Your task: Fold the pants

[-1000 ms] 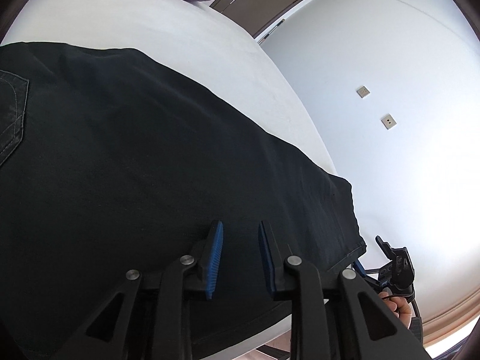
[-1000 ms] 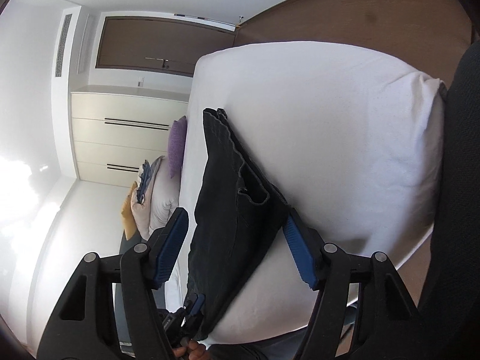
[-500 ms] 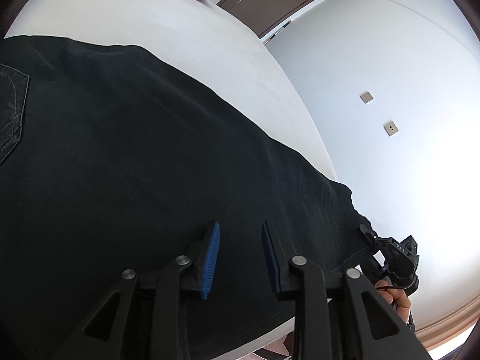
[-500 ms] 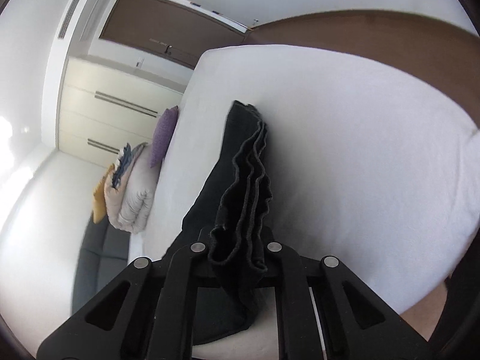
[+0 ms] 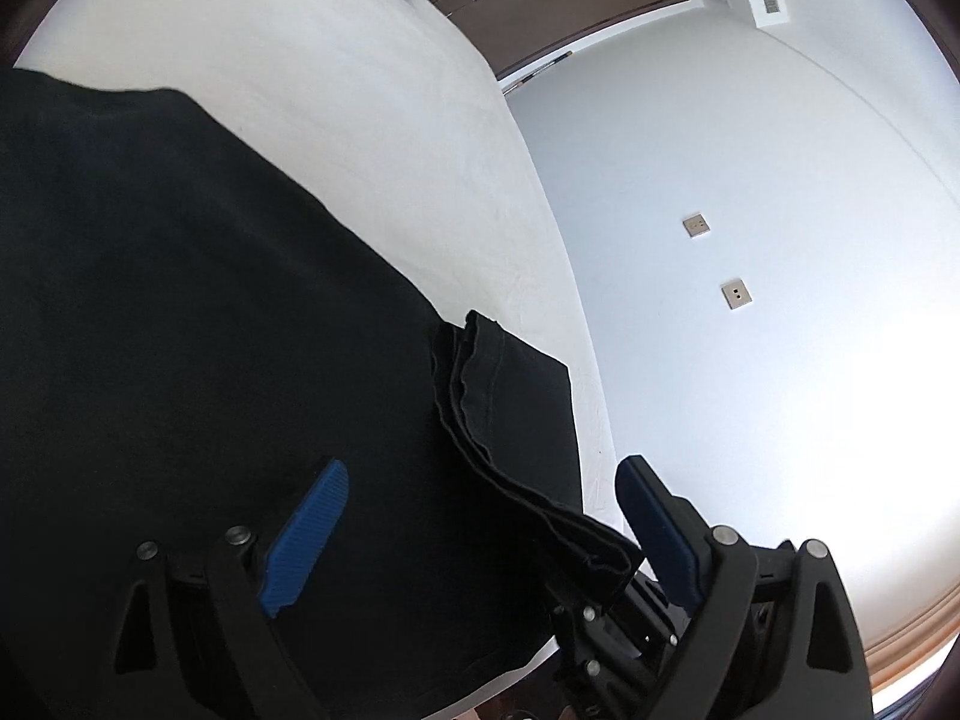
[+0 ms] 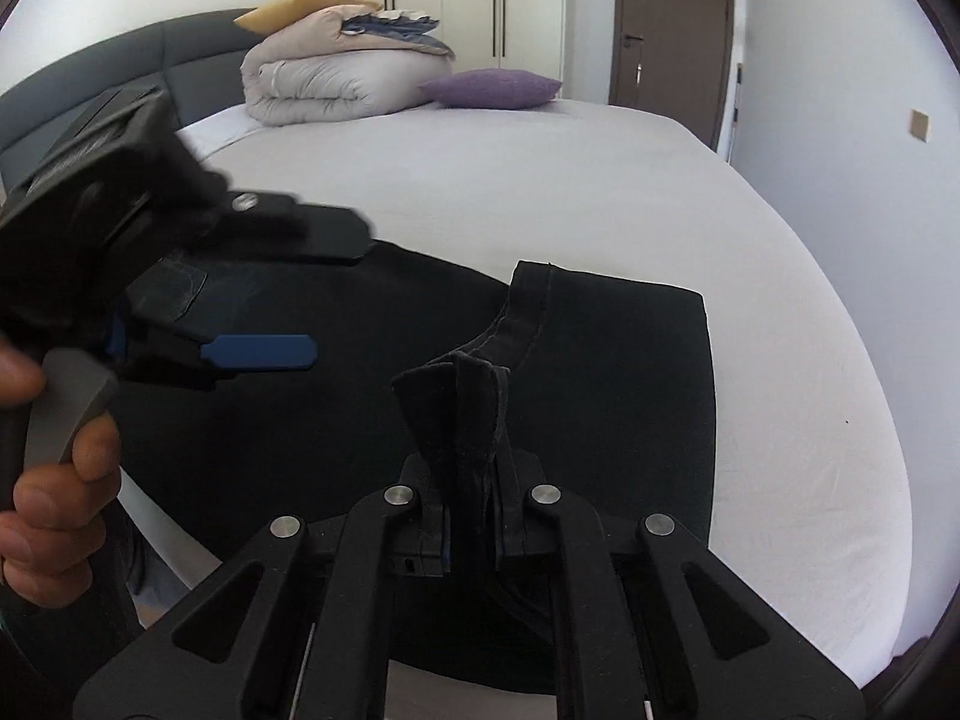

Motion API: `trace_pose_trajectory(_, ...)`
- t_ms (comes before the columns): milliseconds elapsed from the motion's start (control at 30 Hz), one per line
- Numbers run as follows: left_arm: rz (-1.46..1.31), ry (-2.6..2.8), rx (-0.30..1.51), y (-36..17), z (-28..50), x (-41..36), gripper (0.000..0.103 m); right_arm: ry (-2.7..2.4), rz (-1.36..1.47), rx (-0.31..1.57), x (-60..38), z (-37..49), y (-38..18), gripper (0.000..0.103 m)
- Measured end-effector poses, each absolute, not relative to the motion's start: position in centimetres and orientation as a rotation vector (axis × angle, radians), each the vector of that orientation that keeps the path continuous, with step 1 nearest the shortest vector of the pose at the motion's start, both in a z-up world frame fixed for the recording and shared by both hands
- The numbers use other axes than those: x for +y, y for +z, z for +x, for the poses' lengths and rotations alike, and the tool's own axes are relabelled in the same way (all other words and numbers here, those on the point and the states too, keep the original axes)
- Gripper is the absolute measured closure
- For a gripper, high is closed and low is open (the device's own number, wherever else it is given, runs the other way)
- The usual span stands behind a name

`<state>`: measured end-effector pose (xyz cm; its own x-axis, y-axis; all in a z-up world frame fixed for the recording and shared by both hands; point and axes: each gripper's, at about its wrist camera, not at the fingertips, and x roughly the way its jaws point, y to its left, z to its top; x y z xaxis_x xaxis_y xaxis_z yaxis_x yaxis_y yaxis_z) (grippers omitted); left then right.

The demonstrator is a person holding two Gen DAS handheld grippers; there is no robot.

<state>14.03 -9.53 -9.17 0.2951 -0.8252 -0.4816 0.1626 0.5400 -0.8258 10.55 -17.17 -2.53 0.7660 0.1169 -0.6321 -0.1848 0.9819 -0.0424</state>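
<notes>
Black pants (image 5: 180, 330) lie spread on the white bed (image 5: 360, 120). My right gripper (image 6: 471, 504) is shut on the bunched leg hem (image 6: 462, 408), holding it up over the rest of the pants (image 6: 600, 372) so the leg doubles back. In the left wrist view that lifted hem (image 5: 480, 420) runs down to the right gripper (image 5: 606, 624) at the bottom. My left gripper (image 5: 480, 516) has its jaws opening wide; the hem strip shows between its blue pads (image 5: 312, 534) but they do not press it. A hand (image 6: 54, 480) holds the left gripper (image 6: 342, 300) above the back pocket (image 6: 174, 294).
A folded duvet pile (image 6: 342, 72) and a purple pillow (image 6: 492, 89) sit at the head of the bed against the grey headboard (image 6: 90, 90). A brown door (image 6: 666, 24) and a white wall with sockets (image 5: 696, 225) lie past the bed's right edge.
The right gripper shut on the leg hem, rolled, and carried it up and over the pants toward the left gripper. The left gripper's jaws went from nearly shut to wide apart.
</notes>
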Motion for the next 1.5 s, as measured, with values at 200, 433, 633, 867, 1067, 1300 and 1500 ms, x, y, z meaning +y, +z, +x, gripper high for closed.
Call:
trace_pose_trajectory(200,-0.730,-0.762,1.148,-10.0,15.1,-12.1,0.010,0.139,-0.234,0.641,-15.0,8.4,-2.7,0.095)
trace_pose_trajectory(433,-0.711,-0.800,1.202,-10.4,16.2,-13.4,0.063,0.151,-0.404,0.578,-10.8,6.0,-2.5,0.095)
trace_pose_trajectory(633,-0.697,-0.776,1.192,-10.4,15.9,-10.4,0.093,0.212,-0.506,0.550,-6.4,3.4,-2.2,0.095)
trace_pose_trajectory(867,-0.652,-0.672,1.133,-9.1,15.4,-3.9,0.093,0.350,-0.604,0.539,0.0,2.5,-2.2,0.095)
trace_pose_trajectory(1067,-0.572,-0.573,1.116,-8.9,15.8,1.6,0.093,0.460,-0.657,0.546,7.0,2.2,-2.7,0.095)
trace_pose_trajectory(1300,-0.503,-0.517,1.138,-10.0,16.4,4.3,0.093,0.507,-0.680,0.585,11.5,1.3,-4.2,0.095)
trace_pose_trajectory(1500,-0.479,-0.515,1.124,-9.8,16.4,2.6,0.093,0.511,-0.688,0.619,11.9,2.9,-4.9,0.095)
